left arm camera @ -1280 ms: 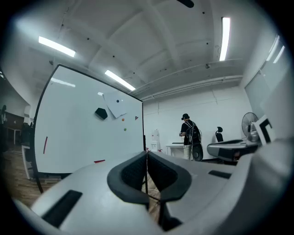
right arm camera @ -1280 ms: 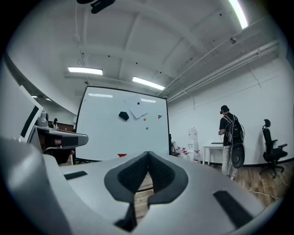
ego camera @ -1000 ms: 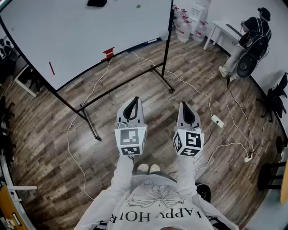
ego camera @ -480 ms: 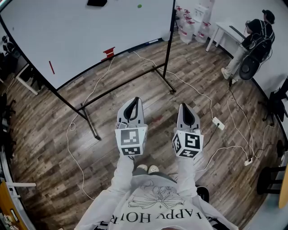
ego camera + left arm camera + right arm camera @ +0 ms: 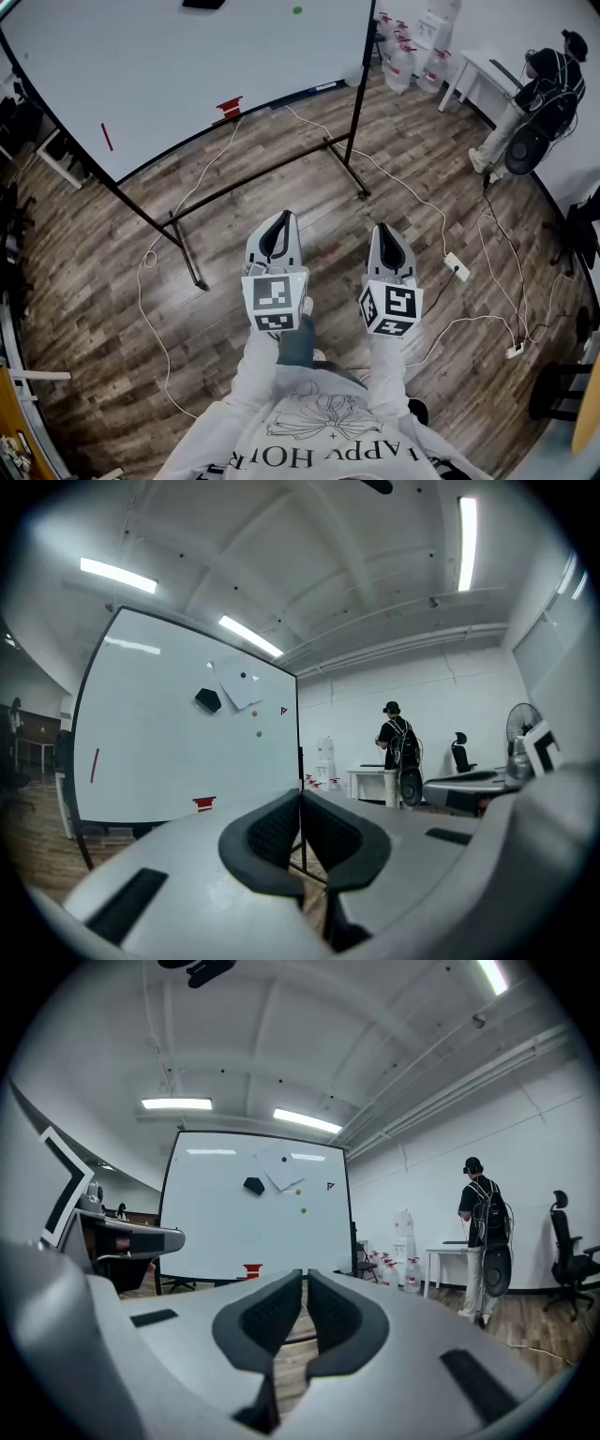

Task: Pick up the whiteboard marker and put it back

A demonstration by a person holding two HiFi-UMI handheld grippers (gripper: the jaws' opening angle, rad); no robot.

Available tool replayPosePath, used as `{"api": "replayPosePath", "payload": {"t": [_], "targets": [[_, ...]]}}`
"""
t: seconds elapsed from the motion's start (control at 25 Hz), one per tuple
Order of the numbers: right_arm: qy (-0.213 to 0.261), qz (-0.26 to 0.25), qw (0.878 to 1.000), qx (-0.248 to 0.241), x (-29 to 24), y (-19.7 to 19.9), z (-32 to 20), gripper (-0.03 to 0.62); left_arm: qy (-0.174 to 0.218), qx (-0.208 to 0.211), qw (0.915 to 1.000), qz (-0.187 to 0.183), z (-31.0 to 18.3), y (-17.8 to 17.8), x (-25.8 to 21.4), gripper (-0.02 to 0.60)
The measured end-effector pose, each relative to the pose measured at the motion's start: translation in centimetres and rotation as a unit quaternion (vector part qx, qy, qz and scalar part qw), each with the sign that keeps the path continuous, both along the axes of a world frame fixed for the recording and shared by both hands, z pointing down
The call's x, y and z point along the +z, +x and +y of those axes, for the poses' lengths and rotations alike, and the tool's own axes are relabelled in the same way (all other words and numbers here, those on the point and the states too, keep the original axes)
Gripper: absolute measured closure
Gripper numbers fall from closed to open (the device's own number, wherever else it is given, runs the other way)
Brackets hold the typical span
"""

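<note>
Above the whiteboard [image 5: 169,742], only the gripper views show ceiling lights [image 5: 117,574].

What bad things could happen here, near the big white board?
1. A white cable lies looped on the floor in front of the whiteboard. A shoe might catch on it.
2. The stand's foot sticks out toward the person, so a toe could bump it.
3. The left gripper and right gripper are both shut and empty. If they don't open in time, they would probably push things instead of grabbing them.
</note>
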State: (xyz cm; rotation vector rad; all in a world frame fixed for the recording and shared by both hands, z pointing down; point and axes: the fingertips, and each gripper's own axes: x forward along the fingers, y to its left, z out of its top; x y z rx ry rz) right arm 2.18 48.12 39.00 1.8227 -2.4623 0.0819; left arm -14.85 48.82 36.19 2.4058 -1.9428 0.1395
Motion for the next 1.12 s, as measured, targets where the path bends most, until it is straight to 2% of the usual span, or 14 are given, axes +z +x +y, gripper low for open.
{"api": "replayPosePath", "payload": {"t": [0.28,0.48,0.84,1.12], "targets": [[0.001,0.001,1.0,0.014,0.7,0.8,-7.4,0.589,0.006,0.006,0.9999,0.011,-7.9,0.3,0.8,0.575],[0.008,0.0,1.0,0.025,0.5,0.9,-15.8,0.589,0.01,0.019,0.9996,0.016,-16.6,0.6,0.8,0.575],[0.019,-0.016,0.999,0.048,-1.4,0.5,-31.4,0.589,0.02,0.049,0.9986,0.001,-32.9,0.7,-1.1,0.575],[0.011,-0.017,0.998,0.061,-0.9,0.9,-38.2,0.589,0.002,0.052,0.9986,0.012,-40.2,-0.1,0.4,0.575]]}}
